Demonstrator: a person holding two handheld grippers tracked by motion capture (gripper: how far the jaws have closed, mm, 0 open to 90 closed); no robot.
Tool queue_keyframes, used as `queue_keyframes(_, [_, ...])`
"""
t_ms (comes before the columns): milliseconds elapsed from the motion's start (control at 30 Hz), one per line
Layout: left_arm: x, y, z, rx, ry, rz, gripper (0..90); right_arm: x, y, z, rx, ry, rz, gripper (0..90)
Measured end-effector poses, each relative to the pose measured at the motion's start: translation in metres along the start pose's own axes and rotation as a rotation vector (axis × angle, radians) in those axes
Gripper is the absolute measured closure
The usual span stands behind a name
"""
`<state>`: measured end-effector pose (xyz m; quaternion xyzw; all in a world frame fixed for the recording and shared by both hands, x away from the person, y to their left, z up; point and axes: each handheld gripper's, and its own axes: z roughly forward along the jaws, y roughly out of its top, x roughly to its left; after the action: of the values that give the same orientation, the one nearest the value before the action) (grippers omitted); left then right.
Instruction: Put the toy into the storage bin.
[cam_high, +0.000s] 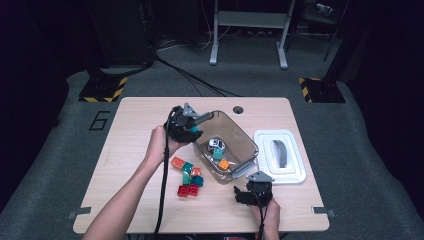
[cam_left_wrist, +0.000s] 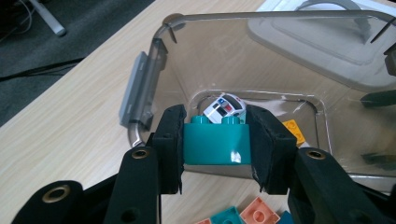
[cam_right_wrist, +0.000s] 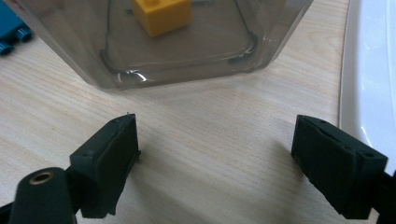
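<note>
Teal brick (cam_left_wrist: 215, 144) clamped crosswise between left gripper (cam_high: 192, 131) fingers (cam_left_wrist: 169, 140), held at near rim of clear bin (cam_left_wrist: 149, 60) (toy car (cam_left_wrist: 225, 108) straight ahead, inside). Right gripper (cam_right_wrist: 224, 154) fingers spread, empty, low over bench (cam_right_wrist: 210, 140).

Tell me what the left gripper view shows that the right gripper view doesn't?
The left gripper view has the left gripper clamped on a teal block at the bin's rim, with a small white toy car inside the bin and loose blocks on the table below. The right gripper view has the right gripper, jaws wide apart with nothing between them, over bare wood. Both share the clear plastic bin, the orange block inside it and the white lid.
</note>
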<state>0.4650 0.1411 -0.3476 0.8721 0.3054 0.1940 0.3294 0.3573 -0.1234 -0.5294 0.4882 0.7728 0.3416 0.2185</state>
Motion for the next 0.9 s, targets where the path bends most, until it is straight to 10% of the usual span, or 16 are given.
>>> queue_keyframes(900, [-0.011,-0.004,0.03,0.11,-0.075,0.026,58.3,0.0,0.0,0.0,0.0,0.0,0.0,14.2])
